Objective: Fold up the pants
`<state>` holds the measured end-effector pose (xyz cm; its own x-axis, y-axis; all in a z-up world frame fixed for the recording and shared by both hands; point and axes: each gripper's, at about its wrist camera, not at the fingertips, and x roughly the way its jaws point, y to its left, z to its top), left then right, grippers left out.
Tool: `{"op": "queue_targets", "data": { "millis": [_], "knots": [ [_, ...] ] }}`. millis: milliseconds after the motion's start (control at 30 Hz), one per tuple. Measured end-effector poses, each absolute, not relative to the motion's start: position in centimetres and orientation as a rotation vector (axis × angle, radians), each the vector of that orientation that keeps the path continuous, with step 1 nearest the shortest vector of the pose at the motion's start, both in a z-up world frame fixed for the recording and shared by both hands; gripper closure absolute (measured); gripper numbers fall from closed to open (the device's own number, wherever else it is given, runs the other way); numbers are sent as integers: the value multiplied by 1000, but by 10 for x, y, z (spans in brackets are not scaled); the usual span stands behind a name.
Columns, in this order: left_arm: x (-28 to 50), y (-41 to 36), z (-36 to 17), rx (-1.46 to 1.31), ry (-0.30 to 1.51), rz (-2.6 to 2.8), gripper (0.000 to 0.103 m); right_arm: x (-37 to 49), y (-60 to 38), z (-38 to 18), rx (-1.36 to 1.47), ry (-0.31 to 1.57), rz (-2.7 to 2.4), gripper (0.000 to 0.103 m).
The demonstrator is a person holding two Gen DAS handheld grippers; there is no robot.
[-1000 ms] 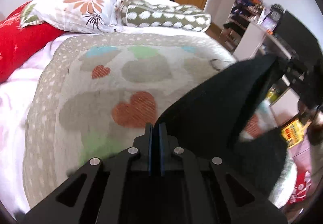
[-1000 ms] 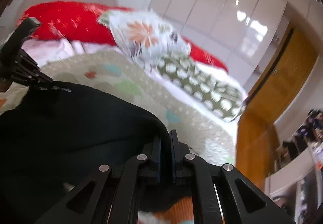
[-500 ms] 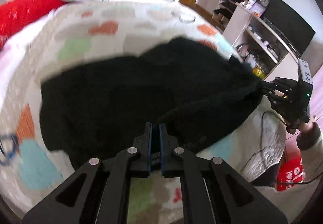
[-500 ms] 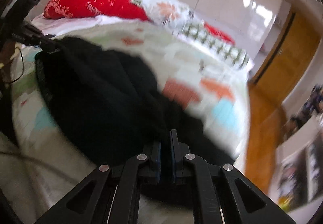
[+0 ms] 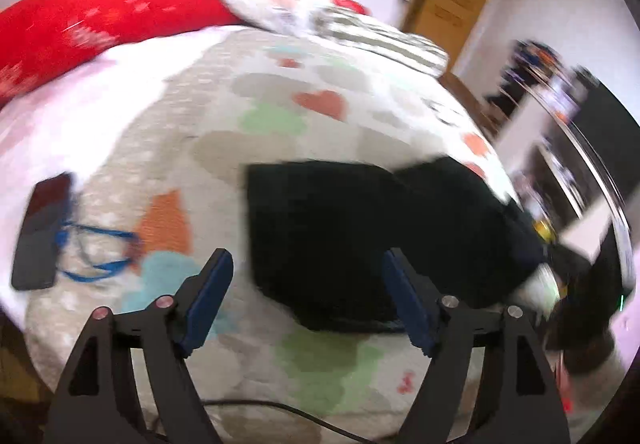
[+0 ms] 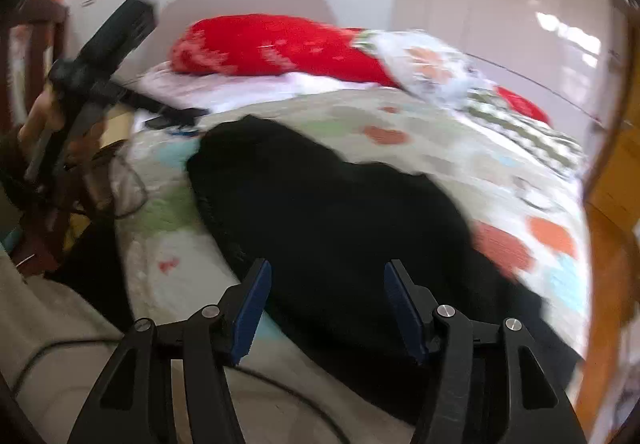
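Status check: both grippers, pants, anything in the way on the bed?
Left gripper and right gripper open, jaws just opened, gripping nothing. Black pants lying loose on the quilt. Phone and blue cord lie beside the pants.

The bed (image 5: 132,112) wears a pale quilt (image 5: 280,132) printed with hearts. The black pants (image 5: 360,236) lie flat on it, right of centre in the left wrist view. At nine o'clock a dark phone (image 5: 42,232) lies beside a blue cord (image 5: 96,252). At twelve o'clock lie a red pillow (image 5: 92,28), a floral pillow (image 5: 264,0) and a green patterned one (image 5: 384,40).
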<state>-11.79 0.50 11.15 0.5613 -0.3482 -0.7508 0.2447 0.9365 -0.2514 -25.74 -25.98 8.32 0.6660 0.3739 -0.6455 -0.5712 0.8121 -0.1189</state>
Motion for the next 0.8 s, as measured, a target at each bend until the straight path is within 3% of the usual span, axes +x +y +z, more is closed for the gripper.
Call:
{"op": "queue_targets", "data": {
  "millis": [200, 233, 267, 300, 333, 367, 400, 533, 667, 800],
  "knots": [
    [-87, 6, 78, -197, 994, -329, 26, -233, -208, 52, -337, 687, 641, 47],
    [-86, 3, 74, -211, 1002, -342, 26, -227, -205, 44, -351, 708, 623, 51],
    [-86, 0, 72, -220, 1003, -368, 27, -220, -204, 38, -344, 736, 627, 66],
    [-85, -5, 71, -215, 1002, -399, 29, -214, -206, 34, -329, 755, 628, 73],
    [-86, -10, 71, -197, 1005, -410, 42, -212, -207, 33, -322, 759, 611, 81],
    [-86, -12, 73, -180, 1007, -407, 62, -210, -210, 34, -316, 758, 586, 93],
    [-87, -13, 76, -168, 1007, -409, 66, -209, -215, 39, -284, 756, 590, 94],
    [-102, -11, 88, -127, 977, -428, 66, -219, -231, 65, -212, 733, 634, 96],
    [-101, -9, 66, -105, 1038, -372, 66, -228, -222, 48, -224, 774, 651, 96],
    [-103, -4, 67, -110, 1055, -324, 60, -224, -220, 34, -186, 799, 615, 84]
  ]
}}
